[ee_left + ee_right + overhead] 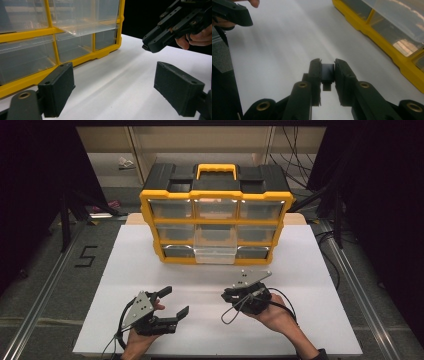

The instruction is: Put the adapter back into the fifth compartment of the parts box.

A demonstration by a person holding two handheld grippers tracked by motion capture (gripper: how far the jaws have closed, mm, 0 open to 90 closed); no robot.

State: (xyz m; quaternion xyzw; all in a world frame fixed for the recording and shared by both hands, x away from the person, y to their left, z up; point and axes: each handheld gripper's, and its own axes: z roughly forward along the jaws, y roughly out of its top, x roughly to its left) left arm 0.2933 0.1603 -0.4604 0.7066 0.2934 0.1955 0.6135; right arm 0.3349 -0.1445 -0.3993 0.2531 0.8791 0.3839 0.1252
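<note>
A yellow-framed organiser (150,220) with a black top and clear drawers stands at the back of the white board. Its centre drawer (216,251) in the middle row is pulled out toward me. My right gripper (327,75) is shut on a small black block (327,72), which is pinched between the pads above the board. In the high view that right gripper (227,295) hovers in front of the organiser, pointing left. My left gripper (117,87) stands wide open with nothing between its pads. In the high view the left gripper (176,301) is at the front left of the board.
The white board (300,320) lies on a grey floor between metal rails. Black curtains hang on both sides, and cables (295,150) lie behind the organiser at the right. A "5" marking (86,256) is on the floor at the left.
</note>
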